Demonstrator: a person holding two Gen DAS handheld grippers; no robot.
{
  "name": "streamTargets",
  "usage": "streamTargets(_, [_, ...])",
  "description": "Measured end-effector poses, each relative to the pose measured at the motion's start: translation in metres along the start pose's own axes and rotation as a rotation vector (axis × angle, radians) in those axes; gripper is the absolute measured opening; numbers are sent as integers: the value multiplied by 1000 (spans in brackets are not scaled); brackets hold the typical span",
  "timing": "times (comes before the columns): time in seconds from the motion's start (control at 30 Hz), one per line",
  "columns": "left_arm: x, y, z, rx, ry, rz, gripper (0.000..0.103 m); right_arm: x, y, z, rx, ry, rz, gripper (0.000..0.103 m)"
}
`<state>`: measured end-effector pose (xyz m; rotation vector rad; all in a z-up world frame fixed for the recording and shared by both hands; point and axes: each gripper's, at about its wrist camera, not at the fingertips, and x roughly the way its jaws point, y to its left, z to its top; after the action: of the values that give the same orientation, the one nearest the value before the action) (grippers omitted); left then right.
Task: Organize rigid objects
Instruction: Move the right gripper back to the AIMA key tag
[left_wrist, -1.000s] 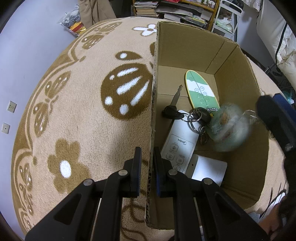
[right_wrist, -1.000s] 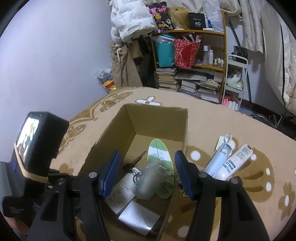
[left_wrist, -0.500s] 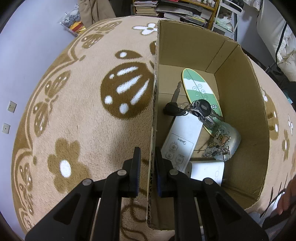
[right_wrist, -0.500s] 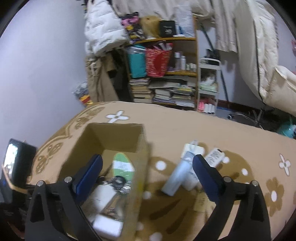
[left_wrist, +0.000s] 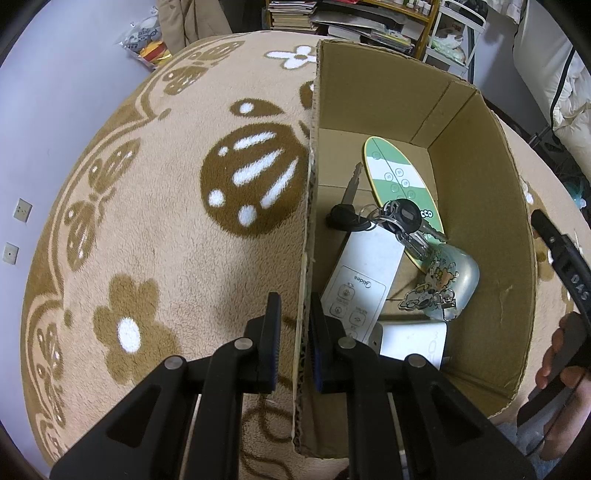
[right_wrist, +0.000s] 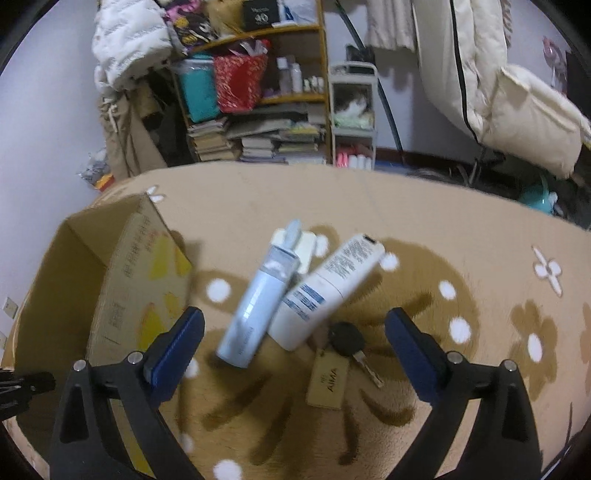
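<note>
My left gripper (left_wrist: 295, 332) is shut on the left wall of the cardboard box (left_wrist: 509, 184), pointing steeply down. Inside the box lie a green-and-white oval remote (left_wrist: 399, 173), a bunch of keys (left_wrist: 402, 214), a white remote (left_wrist: 365, 273), a clear case with a cartoon charm (left_wrist: 450, 280) and a white block (left_wrist: 410, 339). My right gripper (right_wrist: 295, 321) stands wide open and holds nothing, above the carpet to the right of the box (right_wrist: 136, 280). Ahead of it lie a pale blue bottle (right_wrist: 258, 302), a white tube (right_wrist: 328, 284) and a black key with a tan tag (right_wrist: 347, 343).
A flat white piece (right_wrist: 303, 247) lies under the bottle's tip. The beige flowered carpet (right_wrist: 480, 258) stretches to the right. Shelves of books and bags (right_wrist: 258, 92) stand behind, bedding (right_wrist: 517, 110) at the far right. A person's hand (left_wrist: 565, 350) shows beside the box.
The clear case left my right gripper and came to rest in the box. The right gripper opened wide and swung right, away from the box, over the bottles. The left gripper kept still.
</note>
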<state>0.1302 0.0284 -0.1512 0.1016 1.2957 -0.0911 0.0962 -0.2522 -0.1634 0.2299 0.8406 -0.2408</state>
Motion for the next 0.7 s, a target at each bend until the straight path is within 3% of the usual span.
streamTargets(0.53, [2,2,0,-4,2,-5,14,45,-42,-28,126,150,-41,103])
streamTargets(0.7, [2,2,0,-5,2,-5,14,50,-34,-34,72,179,-116,82])
